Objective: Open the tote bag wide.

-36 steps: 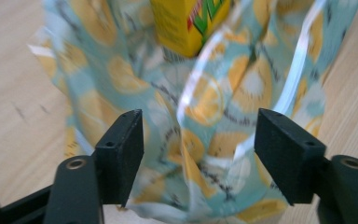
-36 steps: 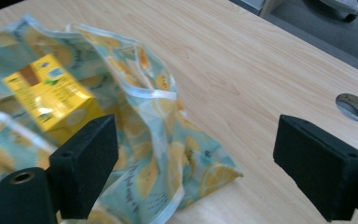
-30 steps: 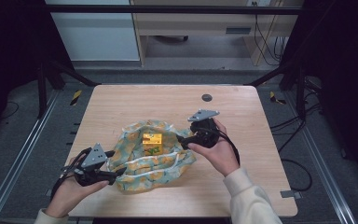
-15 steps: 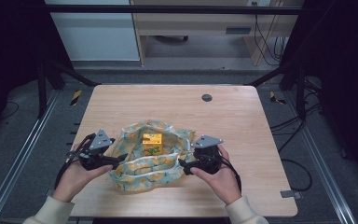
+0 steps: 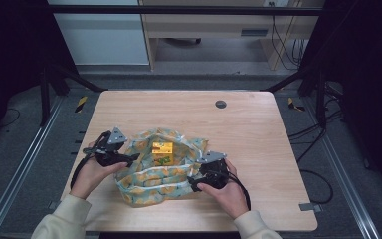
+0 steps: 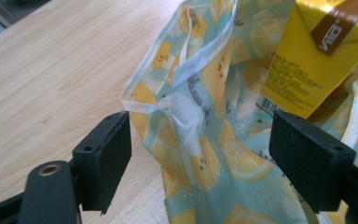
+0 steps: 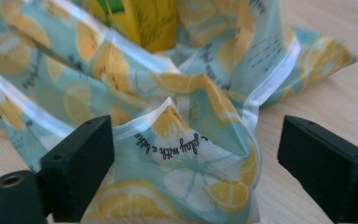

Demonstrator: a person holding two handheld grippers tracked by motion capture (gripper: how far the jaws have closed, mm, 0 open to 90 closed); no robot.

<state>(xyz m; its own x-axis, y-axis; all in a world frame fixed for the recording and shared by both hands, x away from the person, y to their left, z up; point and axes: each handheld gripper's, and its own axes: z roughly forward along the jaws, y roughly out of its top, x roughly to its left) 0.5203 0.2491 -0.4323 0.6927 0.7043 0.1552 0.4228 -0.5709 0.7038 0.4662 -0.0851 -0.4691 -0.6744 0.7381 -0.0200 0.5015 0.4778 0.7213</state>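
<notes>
Two hand-held grippers stood with jaws wide apart at the lemon-print cloth [image 5: 161, 177]: the left hand-held gripper [image 5: 132, 157] at its 9 o'clock edge, the right hand-held gripper [image 5: 193, 183] at its 4 o'clock corner. Cloth folds lay between each pair of jaws, unclamped. At the cloth's centre on the surface [image 5: 258, 134] stood a yellow carton [image 5: 162, 152], about equally near both.

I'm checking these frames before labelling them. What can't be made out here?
- Yellow carton: its top is cut off by the frame edge in both gripper views; its small print is too blurred to read.
- Lemon-print bag: its folds hide whatever else may lie inside, in the high view.
- Small dark round thing on the table: too small to identify.
- Left tongs and right tongs: open around bag fabric; contact unclear.
</notes>
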